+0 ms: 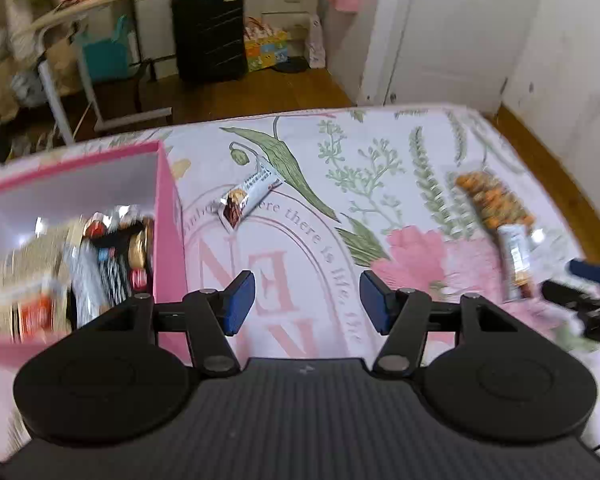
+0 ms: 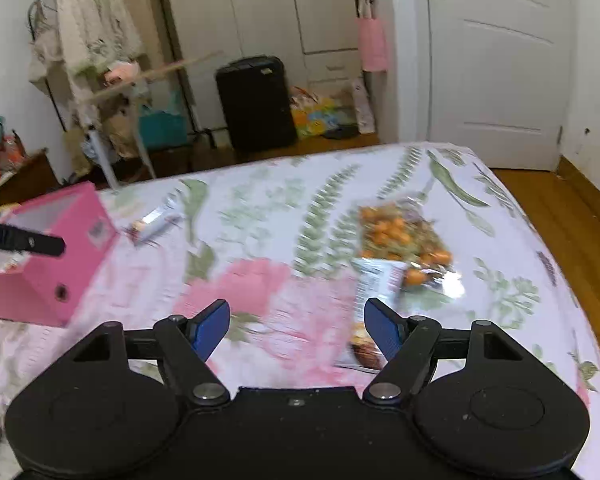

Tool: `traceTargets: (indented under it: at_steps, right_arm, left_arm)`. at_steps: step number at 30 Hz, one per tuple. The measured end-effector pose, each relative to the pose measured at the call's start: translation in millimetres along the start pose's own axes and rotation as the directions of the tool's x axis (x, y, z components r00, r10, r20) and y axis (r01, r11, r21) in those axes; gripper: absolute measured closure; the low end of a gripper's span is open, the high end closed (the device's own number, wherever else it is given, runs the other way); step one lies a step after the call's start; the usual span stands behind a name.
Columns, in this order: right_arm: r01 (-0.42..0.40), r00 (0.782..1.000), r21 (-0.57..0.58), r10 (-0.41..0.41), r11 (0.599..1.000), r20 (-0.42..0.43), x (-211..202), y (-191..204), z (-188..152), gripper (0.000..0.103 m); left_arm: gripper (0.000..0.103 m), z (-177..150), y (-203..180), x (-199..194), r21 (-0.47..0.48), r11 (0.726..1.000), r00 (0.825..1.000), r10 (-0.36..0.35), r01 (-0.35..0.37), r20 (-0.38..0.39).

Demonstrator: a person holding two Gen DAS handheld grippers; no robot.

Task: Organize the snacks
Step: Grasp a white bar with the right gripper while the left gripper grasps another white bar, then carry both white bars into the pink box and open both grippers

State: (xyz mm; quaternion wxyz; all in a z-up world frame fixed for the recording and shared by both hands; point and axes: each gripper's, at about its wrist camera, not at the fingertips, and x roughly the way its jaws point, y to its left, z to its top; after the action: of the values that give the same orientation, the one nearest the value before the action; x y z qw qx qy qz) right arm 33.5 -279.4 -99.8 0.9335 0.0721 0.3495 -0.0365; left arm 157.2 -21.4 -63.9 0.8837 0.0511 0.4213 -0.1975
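A pink box (image 1: 166, 200) sits on the floral bed at the left, with several snack packets (image 1: 100, 256) inside; it also shows in the right wrist view (image 2: 80, 232). A white snack bar (image 1: 249, 194) lies on the bed right of the box, also in the right wrist view (image 2: 156, 220). A clear bag of orange snacks (image 2: 404, 240) and a white bar (image 2: 374, 292) lie at the right, also in the left wrist view (image 1: 496, 204). My left gripper (image 1: 307, 304) is open and empty above the bed. My right gripper (image 2: 297, 332) is open and empty, left of the white bar.
The bed's far edge (image 2: 300, 156) drops to a wooden floor. A black suitcase (image 2: 256, 104), a clothes rack (image 2: 88, 48), a white wardrobe (image 2: 260, 12) and a white door (image 2: 496, 60) stand beyond. The right gripper's tip (image 1: 592, 276) shows at the left view's right edge.
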Motion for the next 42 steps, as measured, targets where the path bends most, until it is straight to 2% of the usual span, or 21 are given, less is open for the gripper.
traceTargets:
  at_steps: [2,8,10,11,12,14,19,21,22,23,26,29,31,33,35,36,42]
  right_arm:
    - [0.002,1.0,-0.009,-0.003,1.0,-0.01,9,-12,-4,0.034]
    - [0.014,0.999,-0.019,-0.015,1.0,-0.032,33,-32,-8,0.034]
    - [0.014,0.999,-0.01,-0.014,1.0,-0.036,40,-37,-10,0.034]
    - [0.014,0.999,-0.003,-0.014,1.0,-0.042,45,-40,-10,0.034]
    - [0.014,0.999,0.003,-0.014,1.0,-0.049,48,-42,-11,0.034]
    - [0.019,0.998,0.007,-0.019,1.0,-0.06,56,-44,-12,0.034]
    - [0.052,0.992,0.076,-0.043,0.996,-0.116,75,-53,-15,0.037]
    - [0.065,0.99,0.092,-0.053,0.994,-0.128,78,-56,-17,0.057]
    - [0.063,0.99,0.101,-0.049,0.993,-0.134,79,-57,-18,0.059]
    - [0.051,0.991,0.117,-0.035,0.992,-0.131,79,-58,-19,0.068]
    - [0.039,0.992,0.123,-0.024,0.992,-0.126,75,-55,-19,0.07]
    - [0.017,0.993,0.133,-0.001,0.991,-0.121,69,-51,-18,0.07]
    - [-0.005,0.993,0.147,0.023,0.989,-0.118,64,-49,-17,0.071]
    - [-0.012,0.993,0.142,0.028,0.99,-0.115,59,-46,-16,0.071]
    - [-0.017,0.993,0.134,0.032,0.991,-0.116,56,-42,-14,0.071]
    - [-0.021,0.992,0.131,0.037,0.991,-0.117,55,-41,-13,0.071]
    - [-0.057,0.99,0.12,0.072,0.991,-0.12,47,-31,-9,0.071]
  left_arm:
    - [0.044,11,3,20,0.043,0.999,1.0,0.02,-0.019,-0.009]
    - [0.042,52,16,87,0.142,0.987,0.996,0.084,-0.078,-0.037]
    - [0.042,61,21,105,0.117,0.988,0.994,0.104,-0.102,-0.014]
    - [0.042,65,22,112,0.1,0.991,0.996,0.091,-0.089,-0.016]
    - [0.042,68,23,120,0.096,0.992,0.996,0.082,-0.078,-0.032]
    - [0.042,76,21,136,0.128,0.986,0.991,0.115,-0.105,-0.068]
    - [0.042,80,15,166,0.243,0.955,0.976,0.199,-0.173,-0.088]
    - [0.042,77,14,178,0.306,0.929,0.964,0.25,-0.21,-0.097]
    - [0.042,73,12,184,0.35,0.905,0.953,0.29,-0.243,-0.086]
    - [0.042,72,11,189,0.382,0.89,0.948,0.306,-0.251,-0.091]
    - [0.042,71,6,199,0.412,0.879,0.943,0.312,-0.24,-0.114]
    - [0.043,69,-3,208,0.485,0.834,0.936,0.342,-0.262,-0.082]
    - [0.054,68,-3,211,0.508,0.819,0.933,0.352,-0.268,-0.075]
    - [0.072,68,-1,213,0.503,0.825,0.932,0.35,-0.256,-0.099]
    - [0.076,69,0,212,0.489,0.834,0.93,0.351,-0.257,-0.111]
    - [0.078,69,0,209,0.48,0.839,0.931,0.348,-0.257,-0.11]
    - [0.078,67,8,174,0.37,0.911,0.954,0.254,-0.181,-0.158]
